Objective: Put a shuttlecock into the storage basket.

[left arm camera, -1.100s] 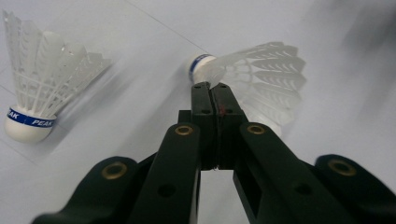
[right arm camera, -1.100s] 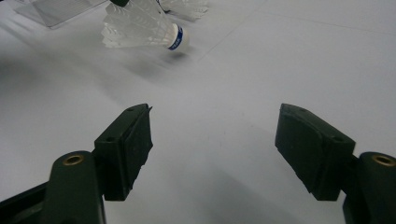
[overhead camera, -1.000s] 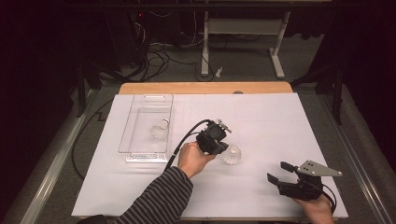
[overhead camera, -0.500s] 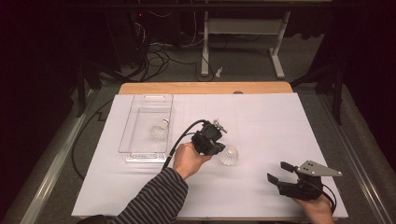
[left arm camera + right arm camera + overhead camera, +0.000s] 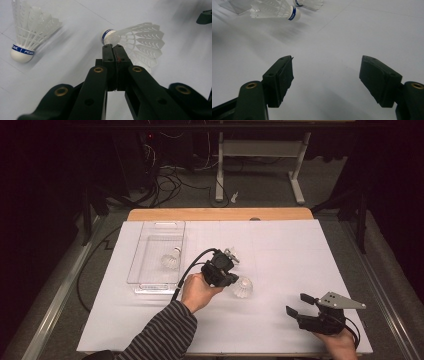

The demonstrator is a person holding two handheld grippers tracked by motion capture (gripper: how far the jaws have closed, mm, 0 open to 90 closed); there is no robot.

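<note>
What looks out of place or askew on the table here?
Little. The left tool is shut on the feather skirt of a shuttlecock beside its cork, so it hangs sideways. Another shuttlecock lies in the clear tray. No damage shows.

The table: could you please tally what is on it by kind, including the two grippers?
Shuttlecocks: 3 (tray shuttlecock, held shuttlecock, loose shuttlecock)
Clear tray: 1
Grippers: 2 (left gripper shut on the held shuttlecock, right gripper open)
Total: 6
</note>
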